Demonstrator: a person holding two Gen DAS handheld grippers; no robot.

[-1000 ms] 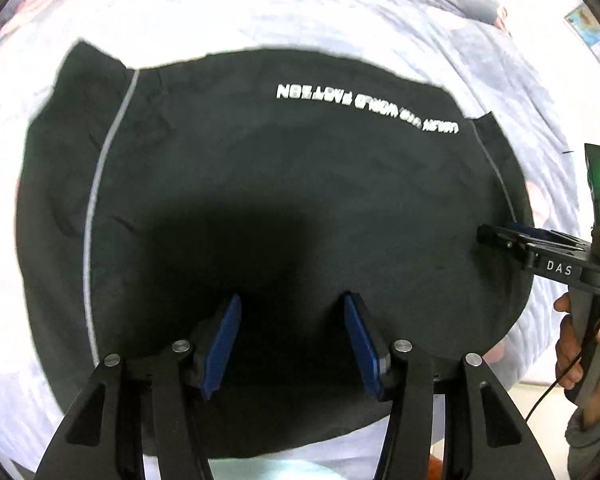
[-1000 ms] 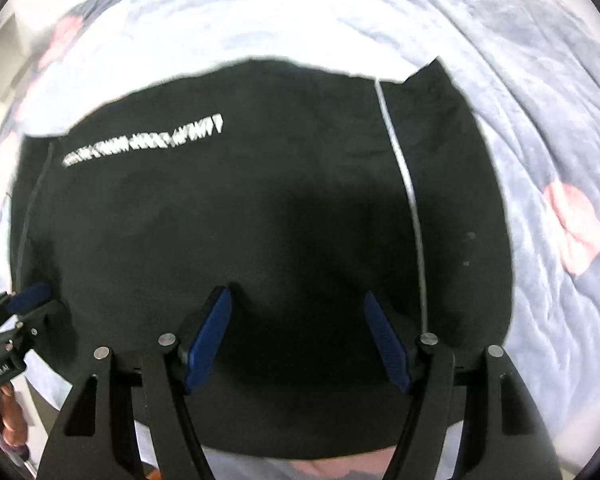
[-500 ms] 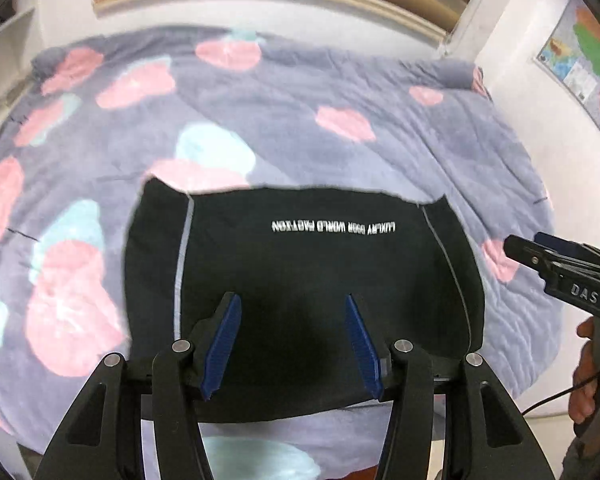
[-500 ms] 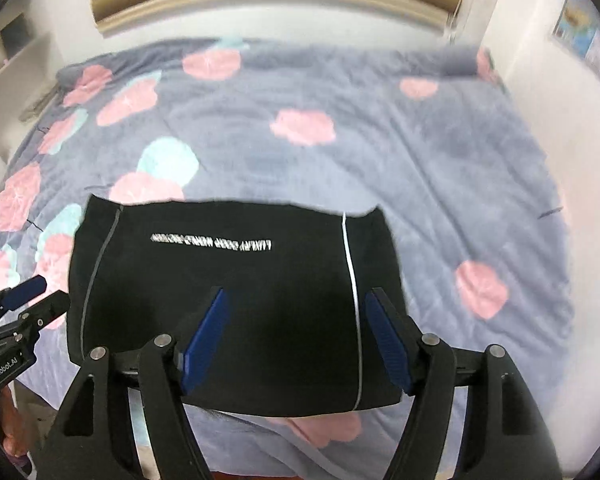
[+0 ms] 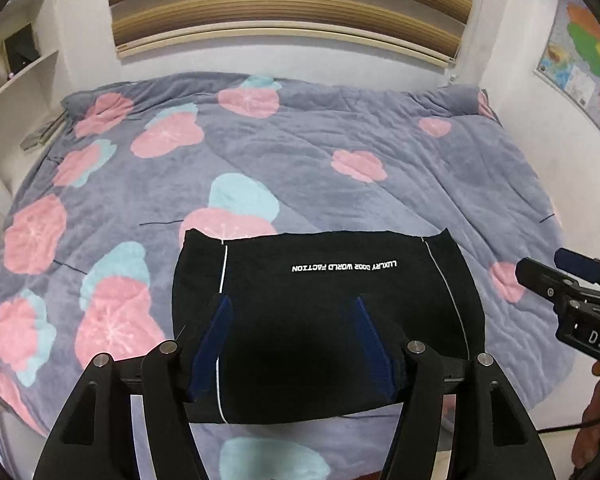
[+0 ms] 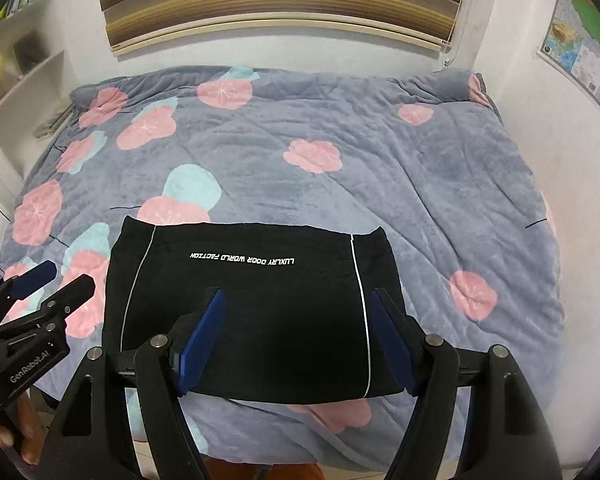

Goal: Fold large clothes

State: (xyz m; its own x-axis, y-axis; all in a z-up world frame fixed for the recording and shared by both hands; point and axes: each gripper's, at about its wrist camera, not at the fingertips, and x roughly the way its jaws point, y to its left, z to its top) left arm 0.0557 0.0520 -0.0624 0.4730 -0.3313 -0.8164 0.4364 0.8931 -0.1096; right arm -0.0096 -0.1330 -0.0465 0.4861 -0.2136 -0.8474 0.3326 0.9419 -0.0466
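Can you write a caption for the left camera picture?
Folded black garment lies on the flowery blanket, open left gripper above it.

A folded black garment [image 5: 320,320] lies on the flowered blanket [image 5: 340,160] beneath the left gripper [image 5: 292,344], its jaws spread and empty

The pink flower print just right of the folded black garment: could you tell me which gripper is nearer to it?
Right. The right gripper hangs beside that flower; the left gripper is beyond the garment's opposite edge.
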